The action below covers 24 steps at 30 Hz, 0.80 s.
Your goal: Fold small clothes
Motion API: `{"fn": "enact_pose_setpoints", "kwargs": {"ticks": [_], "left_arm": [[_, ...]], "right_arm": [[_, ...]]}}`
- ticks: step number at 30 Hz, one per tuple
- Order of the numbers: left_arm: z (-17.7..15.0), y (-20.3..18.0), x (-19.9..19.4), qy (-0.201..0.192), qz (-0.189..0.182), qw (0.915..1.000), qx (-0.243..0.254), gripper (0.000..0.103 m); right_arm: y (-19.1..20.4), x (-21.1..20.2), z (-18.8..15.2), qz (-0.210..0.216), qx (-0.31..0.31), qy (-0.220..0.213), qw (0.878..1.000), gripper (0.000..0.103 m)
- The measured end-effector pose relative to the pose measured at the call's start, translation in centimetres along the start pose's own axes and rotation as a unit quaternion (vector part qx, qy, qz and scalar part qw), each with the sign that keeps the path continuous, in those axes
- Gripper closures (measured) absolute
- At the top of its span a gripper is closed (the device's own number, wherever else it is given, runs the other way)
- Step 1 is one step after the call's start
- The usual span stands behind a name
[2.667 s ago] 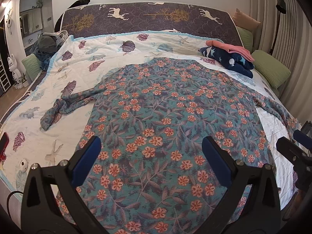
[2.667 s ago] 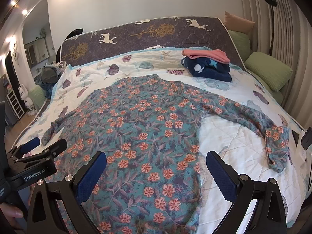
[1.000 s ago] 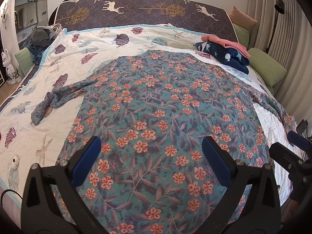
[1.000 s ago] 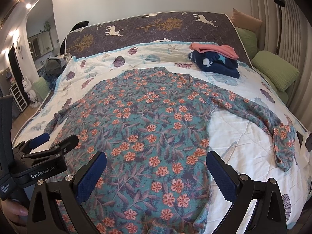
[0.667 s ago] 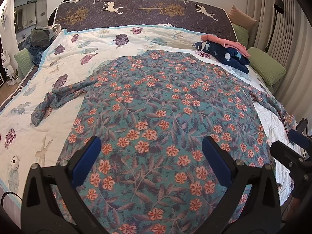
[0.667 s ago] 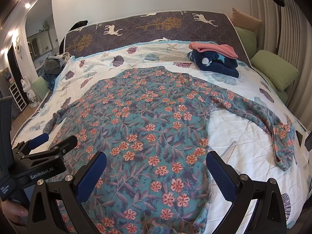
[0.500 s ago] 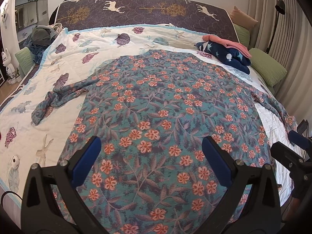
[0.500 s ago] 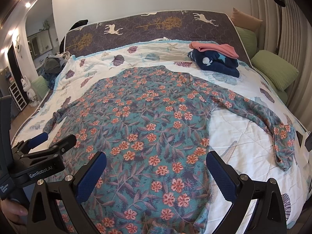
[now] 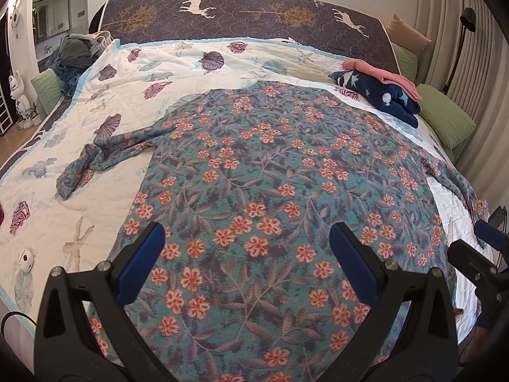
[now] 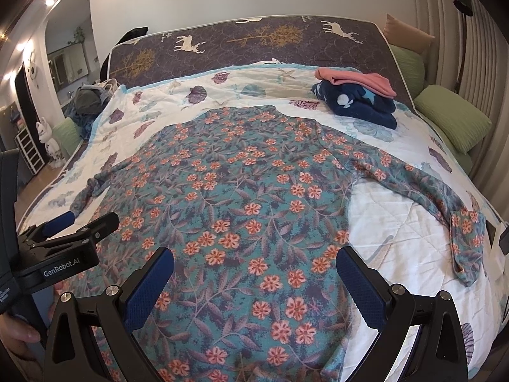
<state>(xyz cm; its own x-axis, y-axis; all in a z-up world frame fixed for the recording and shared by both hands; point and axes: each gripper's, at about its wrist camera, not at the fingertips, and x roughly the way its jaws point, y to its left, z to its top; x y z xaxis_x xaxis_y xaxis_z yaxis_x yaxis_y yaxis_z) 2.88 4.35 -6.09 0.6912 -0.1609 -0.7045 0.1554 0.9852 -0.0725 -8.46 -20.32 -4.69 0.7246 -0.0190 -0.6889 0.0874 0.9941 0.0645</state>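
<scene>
A teal floral garment [image 9: 264, 172] lies spread flat on the white shell-print quilt [image 9: 105, 105] of the bed, its hem toward the cameras and its neckline toward the dark deer-print mattress edge [image 9: 248, 12] at the head. One sleeve [image 9: 105, 156] trails out to the left, crumpled and twisted; the other sleeve [image 10: 445, 197] runs out to the right and bends down toward the quilt's edge.

The left gripper [image 9: 246, 258] hovers above the garment's lower part – blue pads spread wide, nothing between them. The right gripper [image 10: 254, 280] hangs over the same lower stretch of cloth, a little further right, its jaws likewise wide apart and empty. Each gripper shows at the edge of the other's view, so the two sit side by side near the hem, apart from each other.

Beyond the garment's right shoulder rests a folded navy starred piece [image 10: 359, 102] with a folded pink piece [image 10: 356, 79] on top – both well clear of the grippers
</scene>
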Motion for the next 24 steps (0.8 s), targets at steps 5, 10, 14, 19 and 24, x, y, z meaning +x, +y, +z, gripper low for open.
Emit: {"fn": "enact_pose_setpoints", "kwargs": {"ticks": [5, 10, 14, 19, 24], "left_arm": [[-0.1, 0.4, 0.8, 0.011, 0.000, 0.9999, -0.005, 0.000], [0.0, 0.8, 1.4, 0.017, 0.000, 0.9998, -0.011, 0.000], [0.5, 1.6, 1.9, 0.021, 0.000, 0.9997, -0.016, 0.000], [2.9, 5.8, 2.7, 0.020, -0.006, 0.9974, -0.069, 0.000], [5.3, 14.1, 6.3, 0.024, -0.010, 0.9801, -0.197, 0.000]], "right_arm": [[0.2, 0.7, 0.1, -0.003, -0.004, 0.009, 1.000, 0.000], [0.4, 1.3, 0.4, -0.005, -0.006, 0.013, 1.000, 0.000], [0.5, 1.9, 0.5, -0.006, -0.006, 0.019, 1.000, 0.000], [-0.1, 2.7, 0.8, -0.010, 0.000, 0.024, 1.000, 0.000], [-1.3, 3.5, 2.3, -0.018, 0.005, 0.018, 1.000, 0.000]]}}
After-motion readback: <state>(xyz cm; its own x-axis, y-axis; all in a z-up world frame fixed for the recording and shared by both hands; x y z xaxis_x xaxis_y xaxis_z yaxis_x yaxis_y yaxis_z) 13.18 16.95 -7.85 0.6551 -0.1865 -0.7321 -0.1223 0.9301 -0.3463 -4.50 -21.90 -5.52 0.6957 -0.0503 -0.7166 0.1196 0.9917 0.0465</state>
